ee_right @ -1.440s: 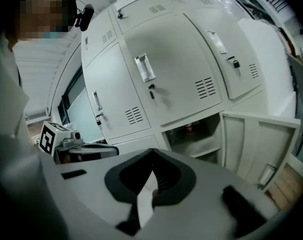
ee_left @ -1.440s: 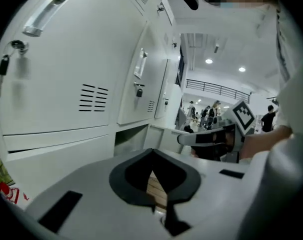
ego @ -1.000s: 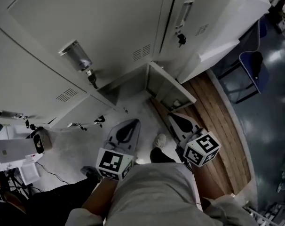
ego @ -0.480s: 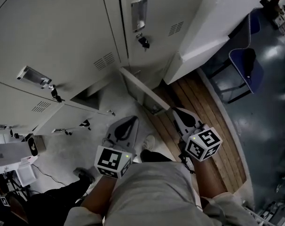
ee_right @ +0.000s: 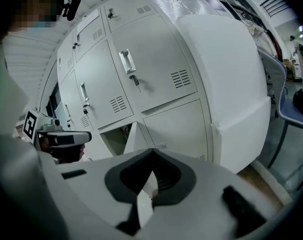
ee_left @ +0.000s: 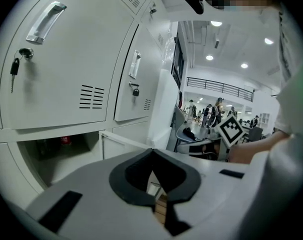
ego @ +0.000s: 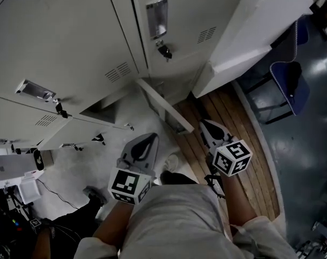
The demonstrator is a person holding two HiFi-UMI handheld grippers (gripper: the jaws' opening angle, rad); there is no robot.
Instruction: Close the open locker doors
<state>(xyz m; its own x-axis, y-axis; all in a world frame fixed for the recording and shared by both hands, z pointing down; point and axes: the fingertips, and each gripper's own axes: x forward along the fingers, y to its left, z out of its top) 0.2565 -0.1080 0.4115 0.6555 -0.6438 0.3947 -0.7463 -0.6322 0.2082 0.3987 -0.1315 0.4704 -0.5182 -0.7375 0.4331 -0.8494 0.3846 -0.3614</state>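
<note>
painted sheet steel, pale grey and smooth, makes up the bank of lockers [ego: 72,36]. each door carries a recessed bright metal handle [ego: 157,16], a small louvred vent [ego: 118,72] and a key [ego: 163,50] hanging in its lock. the one open locker door [ego: 162,108] is in the bottom row, swung out toward the person and seen nearly edge-on from the head view. its dark open compartment [ee_left: 56,151] lies just beside it, with something small and red [ee_left: 65,140] inside, too small to name.

the left claw [ee_left: 152,154] has its dark pads [ee_left: 120,179] pressed together with nothing between them. the right claw [ee_right: 152,153] is likewise pressed together and empty. the open panel stands ahead of both and apart from them, its near edge closer to the right claw.

the door should be light, thin and stiff, and should swing freely on its hinge, so it likely wants a push rather than a pinch. the flat face near the free edge, away from the hinge, gives the most leverage. the paint looks slick, so a claw tip could skate along it, and pressing square onto the panel would help. a hard shove may make the sheet metal bounce back off the frame. planked wooden floor [ego: 233,128] runs along the right of the lockers.
</note>
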